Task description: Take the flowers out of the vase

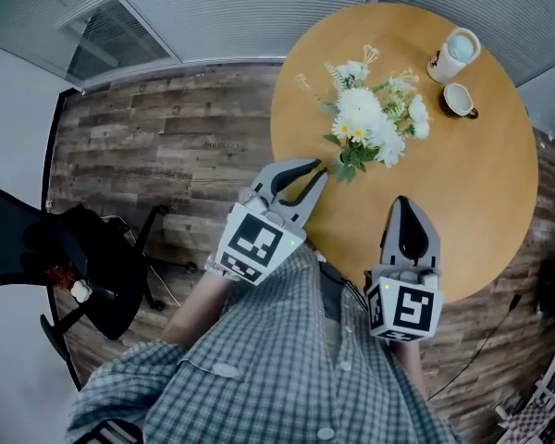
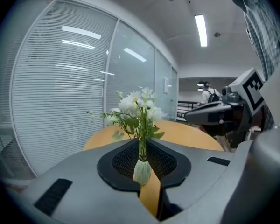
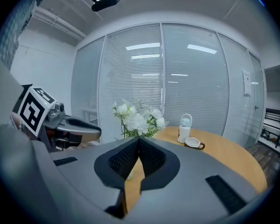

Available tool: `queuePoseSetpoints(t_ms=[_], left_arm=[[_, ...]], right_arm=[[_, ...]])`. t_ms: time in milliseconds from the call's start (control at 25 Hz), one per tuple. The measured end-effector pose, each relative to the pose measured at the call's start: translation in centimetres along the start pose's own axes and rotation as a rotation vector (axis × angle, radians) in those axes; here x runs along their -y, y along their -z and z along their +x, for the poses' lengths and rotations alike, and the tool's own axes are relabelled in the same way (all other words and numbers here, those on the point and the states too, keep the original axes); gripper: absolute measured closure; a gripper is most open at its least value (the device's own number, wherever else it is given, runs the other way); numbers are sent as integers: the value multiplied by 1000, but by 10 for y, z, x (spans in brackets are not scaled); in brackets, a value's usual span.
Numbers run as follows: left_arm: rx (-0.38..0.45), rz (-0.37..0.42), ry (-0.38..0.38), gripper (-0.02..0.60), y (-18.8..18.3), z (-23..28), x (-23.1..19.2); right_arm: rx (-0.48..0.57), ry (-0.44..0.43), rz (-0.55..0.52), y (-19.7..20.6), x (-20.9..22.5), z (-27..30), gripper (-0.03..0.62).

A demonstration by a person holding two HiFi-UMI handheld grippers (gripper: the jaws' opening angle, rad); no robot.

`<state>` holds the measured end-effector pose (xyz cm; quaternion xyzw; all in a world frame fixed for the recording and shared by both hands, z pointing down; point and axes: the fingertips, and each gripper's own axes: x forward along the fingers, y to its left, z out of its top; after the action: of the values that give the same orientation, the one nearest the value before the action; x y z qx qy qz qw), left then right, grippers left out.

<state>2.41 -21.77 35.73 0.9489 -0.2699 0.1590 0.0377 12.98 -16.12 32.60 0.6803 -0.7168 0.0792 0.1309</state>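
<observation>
The flowers [image 1: 375,123] stand in the vase [image 2: 142,171]. The left gripper [image 1: 319,176], its jaws barely parted and empty, lines up just short of the vase, seemingly not touching it. The right gripper [image 1: 402,203], clenched on nothing, waits farther from the vase. Steady the vase low, then pinch the stems above its mouth.

Head view looks down; gripper views share flowers [image 2: 137,107].
</observation>
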Motion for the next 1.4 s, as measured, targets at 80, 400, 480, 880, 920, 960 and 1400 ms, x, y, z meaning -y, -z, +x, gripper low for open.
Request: queuePoseSetpoints(t_ms=[80, 400, 480, 880, 920, 960, 1400], left_arm=[[-27, 43, 29, 532, 8, 8, 0], [-163, 110, 131, 409, 59, 39, -5], [-200, 133, 162, 387, 72, 46, -4], [-261, 109, 258, 328, 109, 91, 7], [-260, 104, 261, 325, 110, 95, 8], [-260, 106, 262, 322, 110, 98, 9], [-260, 122, 266, 348, 114, 116, 12]], right_arm=[[-17, 22, 17, 3, 0, 2, 585], [-60, 75, 41, 10, -4, 7, 585], [-71, 83, 54, 13, -6, 7, 585], [-120, 118, 78, 26, -5, 6, 585], [-123, 119, 76, 27, -5, 6, 585], [-127, 119, 74, 28, -5, 6, 585], [-176, 41, 159, 50, -11, 20, 585]])
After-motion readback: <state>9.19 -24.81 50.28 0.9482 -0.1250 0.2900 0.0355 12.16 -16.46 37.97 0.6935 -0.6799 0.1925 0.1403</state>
